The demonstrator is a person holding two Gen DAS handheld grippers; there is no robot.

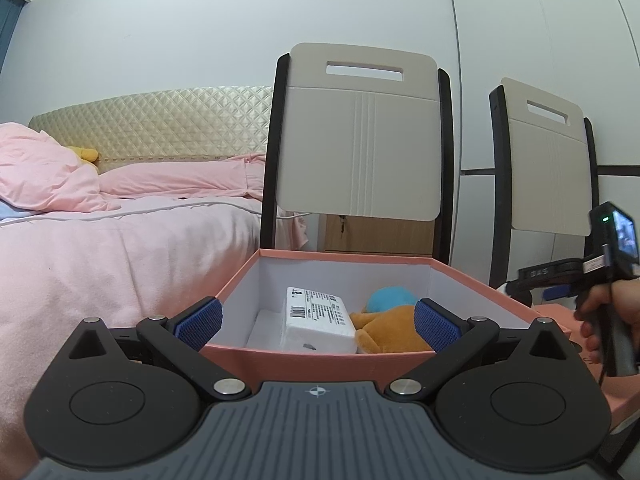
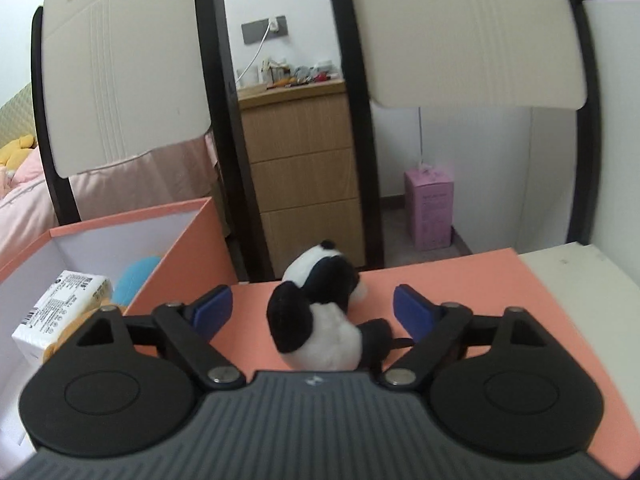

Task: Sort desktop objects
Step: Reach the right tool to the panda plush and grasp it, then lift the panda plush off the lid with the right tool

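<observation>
A black-and-white panda plush point(image 2: 320, 312) sits on a flat salmon-pink lid point(image 2: 460, 280). My right gripper point(image 2: 312, 304) is open around it, and the blue pads point(image 2: 412, 312) stand clear of the fur on both sides. The left wrist view shows a hand holding that gripper point(image 1: 560, 292) at the right edge. To the left is the open salmon-pink box point(image 1: 344, 256), holding a white tissue pack point(image 1: 316, 320) and an orange-and-blue plush point(image 1: 390, 328). My left gripper point(image 1: 316, 322) is open at the box's near wall, with nothing held.
Two cream chair backs point(image 1: 356, 140) with black frames stand just beyond the box. A bed with pink bedding point(image 1: 120, 248) is on the left. A wooden drawer cabinet point(image 2: 304, 184) and a pink carton point(image 2: 430, 208) are behind. The white table top point(image 2: 580, 280) shows at the right.
</observation>
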